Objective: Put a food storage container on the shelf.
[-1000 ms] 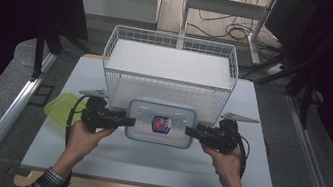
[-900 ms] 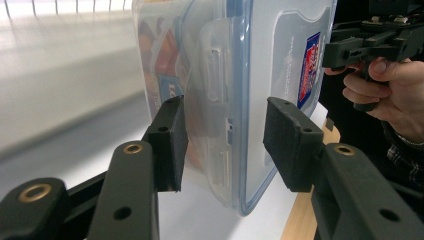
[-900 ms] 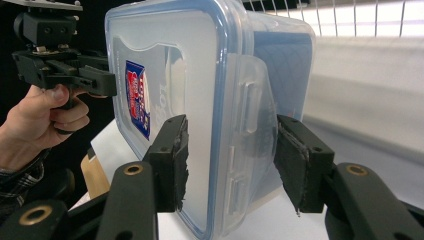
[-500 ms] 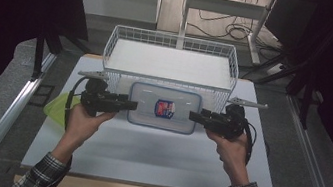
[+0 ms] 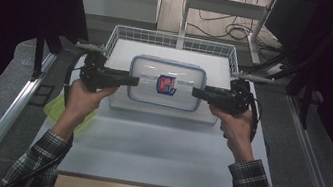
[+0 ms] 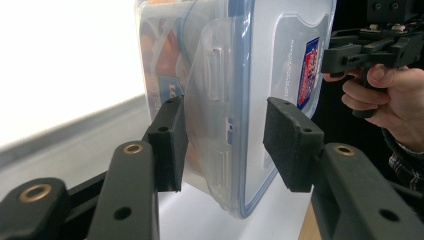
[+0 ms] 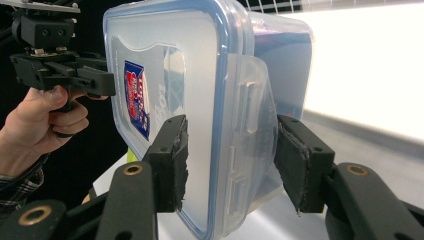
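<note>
2 hands hold a clear plastic container (image 5: 166, 83) aloft above the white table (image 5: 156, 147), the left tool (image 5: 128, 80) and right tool (image 5: 198, 92) each clamped on an end latch of its blue-rimmed lid. Just beyond stands a white wire basket (image 5: 173, 40).

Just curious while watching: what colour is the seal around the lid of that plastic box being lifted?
Light blue, on a clear lid. The box shows it best in the right gripper view.
</note>
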Motion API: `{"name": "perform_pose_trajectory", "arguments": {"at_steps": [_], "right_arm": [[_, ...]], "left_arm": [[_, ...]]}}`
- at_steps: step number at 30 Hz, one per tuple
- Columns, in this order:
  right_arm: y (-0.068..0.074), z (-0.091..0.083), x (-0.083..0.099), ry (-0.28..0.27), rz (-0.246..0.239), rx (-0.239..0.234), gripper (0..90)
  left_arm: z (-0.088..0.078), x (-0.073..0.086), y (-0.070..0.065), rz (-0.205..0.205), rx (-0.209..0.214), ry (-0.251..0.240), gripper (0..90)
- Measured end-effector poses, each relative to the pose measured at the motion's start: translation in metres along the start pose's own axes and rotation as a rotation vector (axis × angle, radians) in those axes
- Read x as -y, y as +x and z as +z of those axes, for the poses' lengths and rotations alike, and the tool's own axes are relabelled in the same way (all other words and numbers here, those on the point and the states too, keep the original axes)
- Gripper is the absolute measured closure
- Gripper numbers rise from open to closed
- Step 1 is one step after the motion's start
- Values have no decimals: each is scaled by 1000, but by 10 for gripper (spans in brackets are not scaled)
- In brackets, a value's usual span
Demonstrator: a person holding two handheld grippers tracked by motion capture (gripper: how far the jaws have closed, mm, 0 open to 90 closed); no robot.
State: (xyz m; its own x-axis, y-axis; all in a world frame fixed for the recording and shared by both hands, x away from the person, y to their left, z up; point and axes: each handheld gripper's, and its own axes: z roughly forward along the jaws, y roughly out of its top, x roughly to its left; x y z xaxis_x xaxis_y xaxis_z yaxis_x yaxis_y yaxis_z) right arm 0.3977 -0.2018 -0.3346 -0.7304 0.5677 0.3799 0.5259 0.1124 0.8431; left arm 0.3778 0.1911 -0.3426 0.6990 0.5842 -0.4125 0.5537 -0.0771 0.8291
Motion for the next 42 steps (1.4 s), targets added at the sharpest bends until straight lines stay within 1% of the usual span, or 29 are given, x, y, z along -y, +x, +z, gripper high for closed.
{"name": "perform_pose_trajectory", "arguments": {"at_steps": [1, 3, 4, 5, 6, 7, 9, 10, 13, 14, 15, 16, 20, 21, 23, 24, 26, 27, 30, 32, 34, 36, 38, 41, 42], "right_arm": [[-1, 0, -7, -2, -4, 2, 497], [-2, 1, -14, -4, -7, 1, 497], [-3, 1, -17, -5, -6, 1, 497], [-3, 1, -17, -5, -6, 1, 497], [-4, 1, -24, -8, -5, 3, 497], [-4, 1, -24, -8, -5, 3, 497], [-7, 2, -33, -14, -8, 7, 497], [-7, 2, -33, -14, -8, 7, 497], [-11, 4, -44, -21, -2, 12, 497], [-11, 4, -44, -21, -2, 12, 497], [-13, 5, -50, -21, 2, 14, 497], [-13, 5, -50, -21, 2, 14, 497], [-17, 9, -59, -22, 2, 17, 496], [-21, 12, -62, -26, 13, 20, 494], [-23, 13, -63, -24, 17, 21, 493], [-27, 16, -65, -24, 31, 27, 489], [-28, 18, -65, -24, 34, 31, 488], [-30, 19, -66, -26, 34, 32, 488], [-35, 22, -66, -27, 49, 36, 487], [-38, 23, -66, -28, 58, 38, 486], [-40, 25, -66, -36, 71, 35, 484], [-41, 25, -66, -37, 70, 37, 483], [-41, 26, -66, -35, 70, 45, 479], [-39, 26, -66, -40, 60, 71, 476], [-38, 27, -67, -43, 52, 87, 476]], "left_arm": [[0, -6, 1, 1, -2, -2, 529], [0, -9, 2, 3, -1, -3, 530], [0, -15, 3, 1, -2, -7, 530], [0, -15, 3, 1, -2, -7, 530], [1, -17, 4, 0, 1, -13, 530], [1, -20, 5, -2, 1, -15, 530], [3, -27, 9, -6, 5, -20, 530], [3, -27, 9, -6, 5, -20, 530], [5, -34, 13, -12, 8, -25, 530], [5, -36, 14, -13, 8, -26, 530], [6, -42, 17, -15, 7, -30, 530], [6, -42, 17, -15, 7, -30, 529], [8, -50, 22, -26, 2, -32, 529], [9, -51, 24, -31, 0, -30, 528], [12, -52, 28, -42, -3, -25, 528], [15, -53, 31, -46, -8, -23, 526], [16, -53, 32, -49, -10, -23, 525], [18, -53, 33, -57, -10, -23, 525], [22, -53, 38, -60, -13, -14, 523], [23, -53, 39, -71, -12, -25, 523], [24, -55, 40, -59, -21, -20, 521], [24, -56, 39, -58, -26, -19, 519], [24, -56, 39, -48, -32, -20, 517], [25, -57, 37, -43, -48, -20, 507], [25, -57, 37, -43, -53, -21, 502]]}}
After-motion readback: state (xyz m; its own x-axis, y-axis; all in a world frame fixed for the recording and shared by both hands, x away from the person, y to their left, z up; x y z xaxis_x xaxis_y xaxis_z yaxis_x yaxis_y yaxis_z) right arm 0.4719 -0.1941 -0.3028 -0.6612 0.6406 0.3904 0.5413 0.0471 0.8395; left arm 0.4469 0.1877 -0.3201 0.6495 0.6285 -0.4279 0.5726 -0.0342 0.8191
